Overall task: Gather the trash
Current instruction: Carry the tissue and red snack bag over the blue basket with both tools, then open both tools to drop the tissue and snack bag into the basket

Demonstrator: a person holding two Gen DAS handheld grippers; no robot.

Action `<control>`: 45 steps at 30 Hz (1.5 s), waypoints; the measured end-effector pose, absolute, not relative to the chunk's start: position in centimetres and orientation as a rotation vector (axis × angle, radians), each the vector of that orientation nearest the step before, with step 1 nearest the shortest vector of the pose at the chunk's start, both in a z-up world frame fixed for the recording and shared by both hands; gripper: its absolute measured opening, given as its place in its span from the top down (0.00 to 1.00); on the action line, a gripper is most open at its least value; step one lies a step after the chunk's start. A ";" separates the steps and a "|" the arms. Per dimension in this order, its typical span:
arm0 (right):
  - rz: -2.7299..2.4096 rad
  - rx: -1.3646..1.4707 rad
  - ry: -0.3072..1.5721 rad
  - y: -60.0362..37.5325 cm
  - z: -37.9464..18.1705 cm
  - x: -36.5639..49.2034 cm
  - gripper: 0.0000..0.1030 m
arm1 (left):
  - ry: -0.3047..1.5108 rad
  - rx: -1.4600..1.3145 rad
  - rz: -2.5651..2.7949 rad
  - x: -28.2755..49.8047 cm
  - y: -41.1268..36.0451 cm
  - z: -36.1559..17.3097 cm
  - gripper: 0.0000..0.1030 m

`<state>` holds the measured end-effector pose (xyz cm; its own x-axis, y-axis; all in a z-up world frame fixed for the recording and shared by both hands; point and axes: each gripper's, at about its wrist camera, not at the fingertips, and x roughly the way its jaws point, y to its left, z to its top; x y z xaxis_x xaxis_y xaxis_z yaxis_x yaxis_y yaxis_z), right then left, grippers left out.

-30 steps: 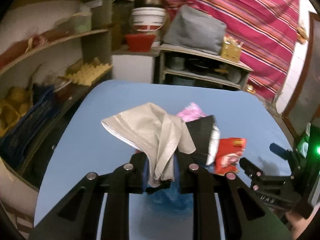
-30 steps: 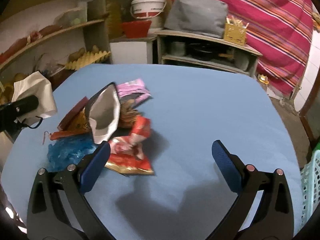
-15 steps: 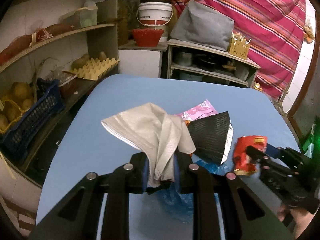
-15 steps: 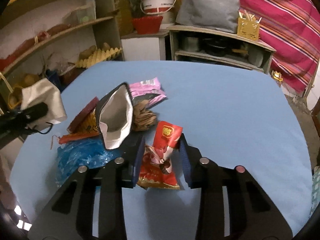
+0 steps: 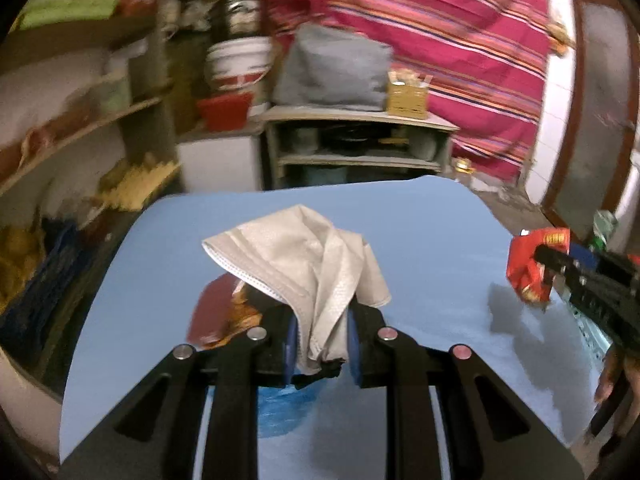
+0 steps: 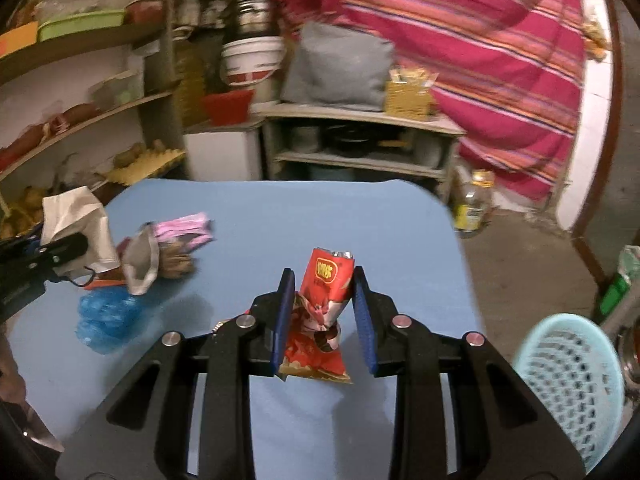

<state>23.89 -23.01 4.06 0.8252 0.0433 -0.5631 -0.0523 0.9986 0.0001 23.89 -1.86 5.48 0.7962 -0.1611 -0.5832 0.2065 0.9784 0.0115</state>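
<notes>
Your right claw (image 6: 320,312) grips the crumpled red foil snack wrapper (image 6: 326,280), lifted off the blue bench (image 6: 360,224) toward the pale-blue perforated plastic basket (image 6: 568,376); your left claw (image 5: 320,340) pinches a grey cloth face mask (image 5: 304,256), likely binned next.

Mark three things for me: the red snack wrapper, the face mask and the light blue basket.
red snack wrapper (image 6: 326,280): right wrist view, on its printed upper panel.
face mask (image 5: 296,256): left wrist view, on the pleated middle of the fabric.
light blue basket (image 6: 568,376): right wrist view, on its perforated side wall.
</notes>
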 end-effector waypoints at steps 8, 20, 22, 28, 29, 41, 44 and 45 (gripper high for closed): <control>-0.130 0.085 0.573 -35.6 5.1 19.2 0.72 | 0.637 0.085 -0.304 23.2 -10.0 5.0 0.80; -0.316 0.163 0.576 -48.5 3.9 12.1 0.72 | 0.628 0.127 -0.545 20.9 -25.5 5.2 0.80; -0.331 0.177 0.579 -49.6 3.6 11.4 0.72 | 0.628 0.137 -0.581 20.3 -27.7 5.1 0.80; -0.354 0.223 0.598 -51.7 2.5 10.6 0.72 | 0.648 0.152 -0.682 20.0 -33.7 3.6 0.80; -0.356 0.221 0.601 -51.8 2.4 10.7 0.72 | 0.655 0.154 -0.694 20.0 -34.6 3.3 0.80; -0.367 0.233 0.631 -52.6 1.4 12.0 0.72 | 0.695 0.242 -0.744 20.7 -41.7 1.6 0.63; -0.375 0.233 0.631 -52.8 1.4 12.1 0.72 | 0.698 0.251 -0.736 20.7 -41.9 1.2 0.53; -0.376 0.238 0.630 -52.9 1.4 12.0 0.72 | 0.699 0.252 -0.731 20.7 -41.8 1.1 0.51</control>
<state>11.96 -52.86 1.44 0.7441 -0.2687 -0.6117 0.4112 0.9058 0.1023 20.67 -41.79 1.06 0.5336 -0.5250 -0.6630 0.6858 0.7274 -0.0241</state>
